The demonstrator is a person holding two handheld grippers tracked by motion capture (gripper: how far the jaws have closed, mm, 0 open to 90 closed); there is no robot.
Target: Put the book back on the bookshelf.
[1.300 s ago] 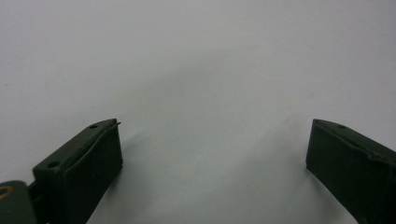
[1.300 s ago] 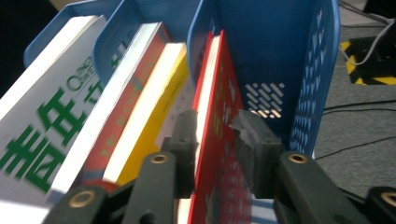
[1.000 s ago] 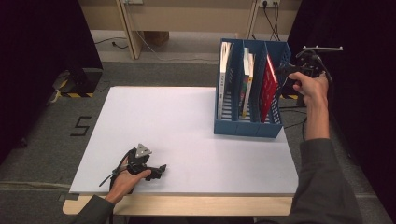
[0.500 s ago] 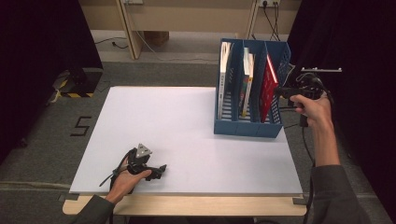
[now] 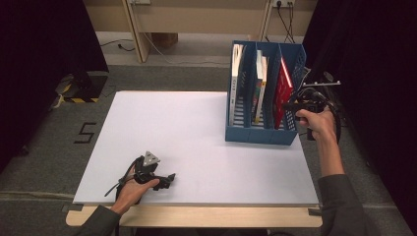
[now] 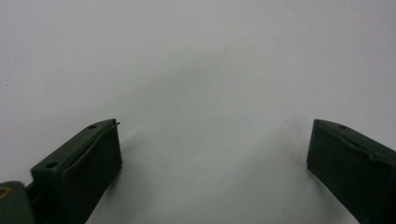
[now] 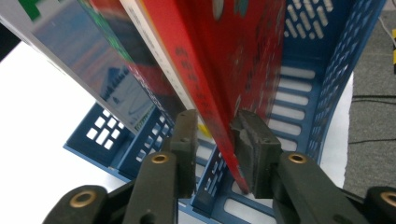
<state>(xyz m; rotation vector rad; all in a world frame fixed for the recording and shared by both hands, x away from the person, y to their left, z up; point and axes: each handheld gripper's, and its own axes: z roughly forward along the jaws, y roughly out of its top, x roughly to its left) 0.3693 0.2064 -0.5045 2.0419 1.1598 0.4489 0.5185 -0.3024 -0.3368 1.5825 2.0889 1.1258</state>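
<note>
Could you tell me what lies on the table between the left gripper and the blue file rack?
Nothing: in the high view only bare white table separates the left gripper from the blue file rack.

From my screen the one mark I can read for sure is a black "5" [image 5: 86,132] on the grey floor [image 5: 44,142], just left of the worktop [image 5: 196,132]. In the right gripper view the spine of the red book [image 7: 205,70] carries a line of small dark characters, too blurred for me to make out. The grey book [image 7: 70,46] next to it shows part of large green lettering at its top edge, cut off and unreadable.
</note>
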